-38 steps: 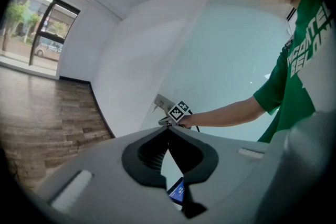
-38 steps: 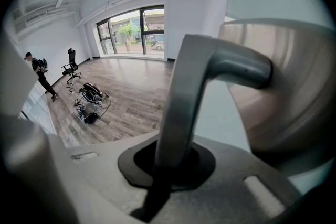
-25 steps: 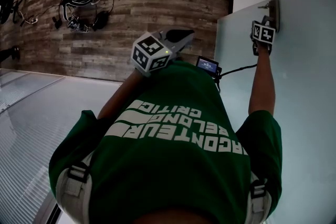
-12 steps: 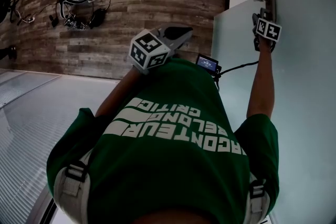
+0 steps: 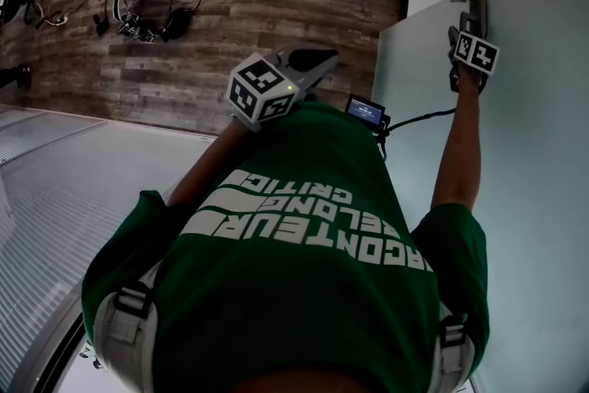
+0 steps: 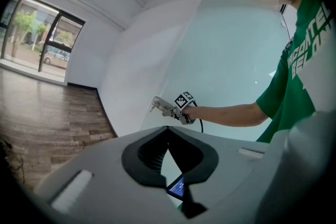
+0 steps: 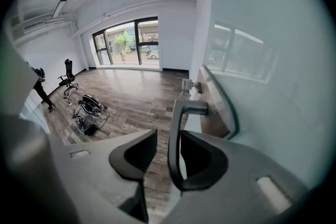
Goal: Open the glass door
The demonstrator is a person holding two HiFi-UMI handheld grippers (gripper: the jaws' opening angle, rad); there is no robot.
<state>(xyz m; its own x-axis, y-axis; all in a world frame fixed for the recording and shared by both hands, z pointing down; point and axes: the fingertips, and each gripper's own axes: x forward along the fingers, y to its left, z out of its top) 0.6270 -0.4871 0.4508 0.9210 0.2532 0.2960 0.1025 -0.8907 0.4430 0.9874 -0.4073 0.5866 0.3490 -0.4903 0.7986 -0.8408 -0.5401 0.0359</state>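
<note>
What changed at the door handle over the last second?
The right gripper has let go: its jaws have just been opening, and the door handle now stands loose between them. The left gripper stayed shut and empty at chest height. The glass door shows no clear change.

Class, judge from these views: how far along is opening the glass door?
Done: the right gripper is at the handle, which stands between its jaws. The door shows its latch edge bare with floor beyond, so it seems ajar. In hand: those jaws have just been opening and do not press the handle. Left: perhaps swinging the door wider. The left gripper is shut on nothing, away from the door.
</note>
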